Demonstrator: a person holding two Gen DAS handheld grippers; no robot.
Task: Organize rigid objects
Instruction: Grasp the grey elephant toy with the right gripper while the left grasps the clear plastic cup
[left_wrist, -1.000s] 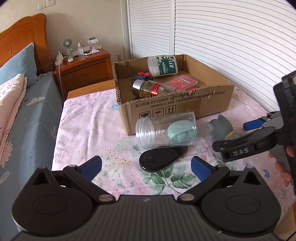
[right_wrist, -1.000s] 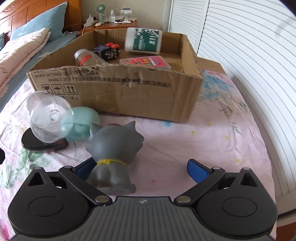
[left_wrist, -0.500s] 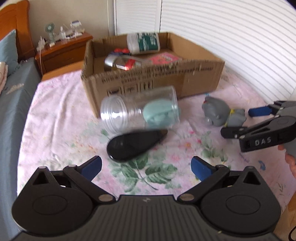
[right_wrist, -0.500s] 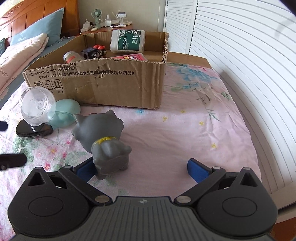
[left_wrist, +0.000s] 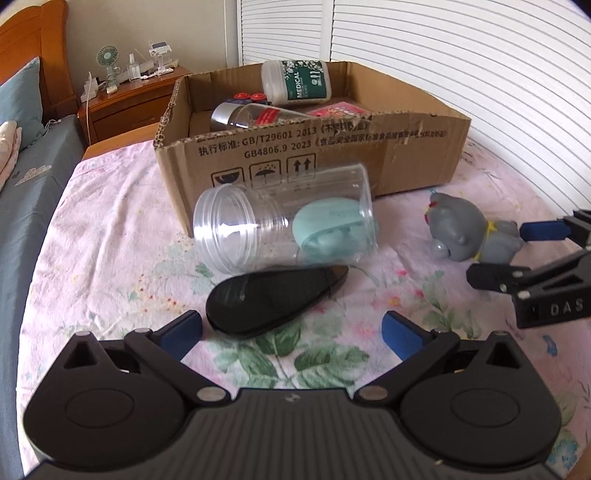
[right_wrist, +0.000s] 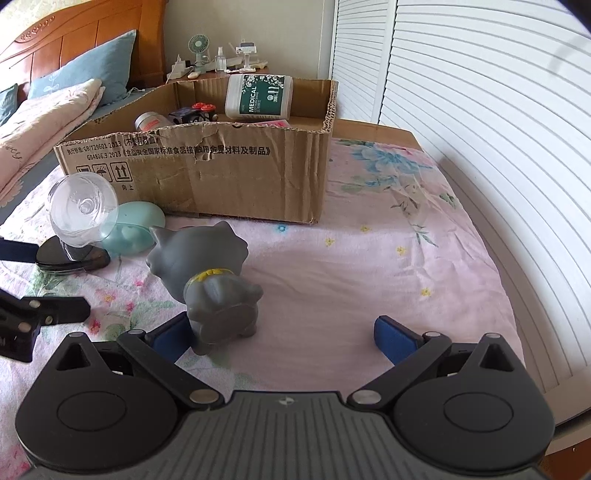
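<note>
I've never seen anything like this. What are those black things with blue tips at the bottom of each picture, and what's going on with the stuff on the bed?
They are two hand-held grabbers; a person holds one in each hand, and each carries a camera looking forward along its fingers. One picture is from the left gripper, the other from the right gripper. Both have their jaws open and hold nothing. On the flowered bedspread lie a clear plastic jar on its side, a mint-green object behind it, a flat black teardrop-shaped item and a grey cat figurine, which stands by the right gripper's left finger. The cardboard box already holds bottles and other small things.
</note>
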